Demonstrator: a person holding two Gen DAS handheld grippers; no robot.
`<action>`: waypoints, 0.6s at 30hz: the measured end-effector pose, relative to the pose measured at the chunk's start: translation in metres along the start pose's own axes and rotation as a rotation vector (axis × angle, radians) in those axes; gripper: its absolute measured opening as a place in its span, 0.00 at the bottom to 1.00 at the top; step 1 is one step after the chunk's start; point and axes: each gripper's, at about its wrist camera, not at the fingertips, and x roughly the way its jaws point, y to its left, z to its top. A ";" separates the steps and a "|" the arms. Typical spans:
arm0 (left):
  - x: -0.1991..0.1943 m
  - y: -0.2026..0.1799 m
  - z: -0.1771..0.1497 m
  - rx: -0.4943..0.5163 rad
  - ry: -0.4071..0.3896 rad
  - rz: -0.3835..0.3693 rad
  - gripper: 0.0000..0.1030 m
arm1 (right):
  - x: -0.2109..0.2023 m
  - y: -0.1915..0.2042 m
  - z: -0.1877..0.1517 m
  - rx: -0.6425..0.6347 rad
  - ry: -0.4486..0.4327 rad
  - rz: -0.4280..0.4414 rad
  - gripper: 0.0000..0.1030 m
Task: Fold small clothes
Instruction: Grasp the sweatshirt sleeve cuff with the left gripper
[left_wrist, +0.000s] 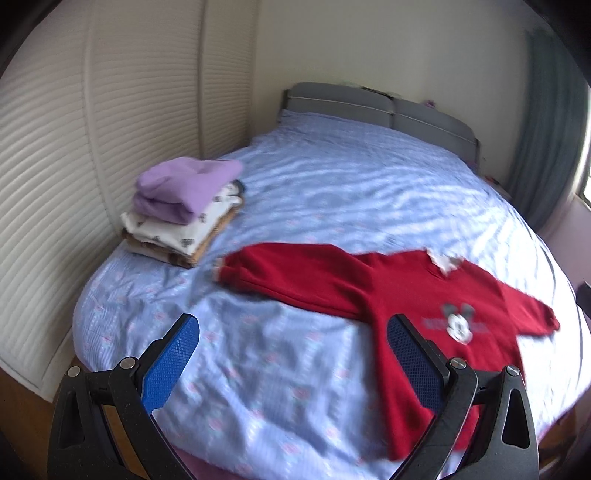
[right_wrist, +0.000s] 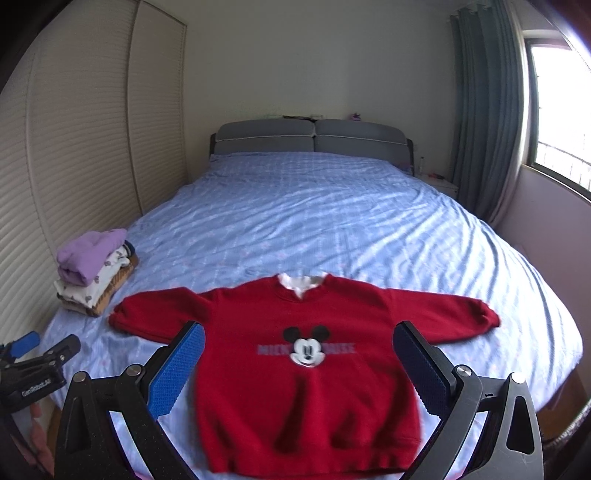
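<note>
A red sweatshirt (right_wrist: 306, 398) with a cartoon mouse print and a white collar lies flat, front up, sleeves spread, near the foot of the bed (right_wrist: 314, 206). In the left wrist view the red sweatshirt (left_wrist: 369, 291) sits to the right. My right gripper (right_wrist: 299, 354) hovers open over its chest, with nothing between the blue pads. My left gripper (left_wrist: 291, 347) is open above the blue sheet, left of the sweatshirt body; its right finger overlaps the hem side. The left gripper (right_wrist: 40, 347) also shows at the right wrist view's left edge.
A stack of folded clothes (left_wrist: 184, 210) with a purple top sits at the bed's left side, the same folded stack (right_wrist: 94, 269) beside louvred wardrobe doors (right_wrist: 92, 147). A grey headboard (right_wrist: 314, 138), curtains and a window (right_wrist: 561, 122) lie beyond. A hand shows at the lower left.
</note>
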 end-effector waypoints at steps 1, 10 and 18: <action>0.011 0.013 0.003 -0.027 -0.007 0.005 1.00 | 0.007 0.010 0.001 -0.006 -0.003 0.006 1.00; 0.112 0.088 0.010 -0.147 0.030 0.024 0.78 | 0.066 0.104 0.000 -0.050 -0.014 0.062 1.00; 0.193 0.125 0.014 -0.196 0.075 -0.011 0.65 | 0.122 0.162 -0.007 -0.076 0.042 0.054 1.00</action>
